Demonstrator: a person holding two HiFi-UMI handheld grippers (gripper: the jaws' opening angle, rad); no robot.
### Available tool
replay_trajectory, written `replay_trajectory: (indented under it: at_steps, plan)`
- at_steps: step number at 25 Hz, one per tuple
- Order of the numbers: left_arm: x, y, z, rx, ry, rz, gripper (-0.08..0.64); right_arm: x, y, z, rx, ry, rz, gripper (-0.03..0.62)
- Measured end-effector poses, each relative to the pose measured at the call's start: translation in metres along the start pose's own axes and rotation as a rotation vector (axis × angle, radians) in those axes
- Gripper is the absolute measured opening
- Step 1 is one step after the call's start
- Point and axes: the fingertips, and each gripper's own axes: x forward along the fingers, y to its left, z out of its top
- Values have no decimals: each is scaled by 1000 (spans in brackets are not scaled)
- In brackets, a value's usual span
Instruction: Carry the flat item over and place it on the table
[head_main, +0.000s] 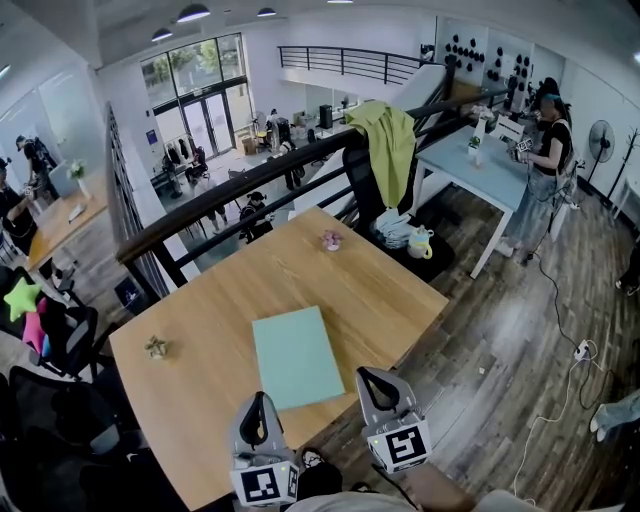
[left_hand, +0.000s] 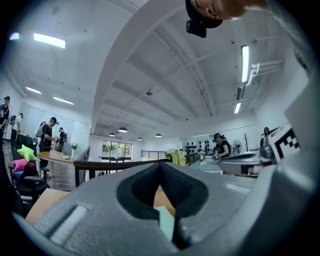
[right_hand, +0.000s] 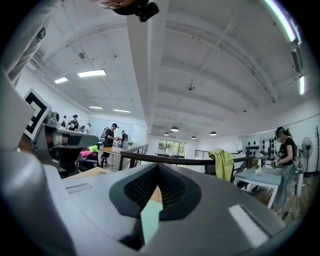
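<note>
A pale green flat item (head_main: 296, 356) lies flat on the wooden table (head_main: 210, 300), near its front edge. My left gripper (head_main: 259, 397) hovers just off the item's near left corner, jaws shut with nothing between them. My right gripper (head_main: 366, 372) stands at the item's near right corner, also shut and empty. In the left gripper view the closed left gripper (left_hand: 160, 164) points up and the green item (left_hand: 167, 223) shows through the gap below the tips. The right gripper view shows the same: the shut right gripper (right_hand: 158, 165) with a strip of the item (right_hand: 150, 221) beneath.
A small pink object (head_main: 331, 239) sits at the table's far edge and a small brownish one (head_main: 156, 347) at the left. A black railing (head_main: 250, 190) runs behind. A chair draped with yellow-green cloth (head_main: 385, 135), a light blue table (head_main: 480, 165) and a person (head_main: 545, 160) stand beyond.
</note>
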Motion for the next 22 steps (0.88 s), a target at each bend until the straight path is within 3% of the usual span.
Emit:
replay_trajectory:
  at_steps: [22]
  plan:
    - [-1, -9, -7, -13, 22, -20, 0, -3, 3, 2, 15, 1, 16, 9]
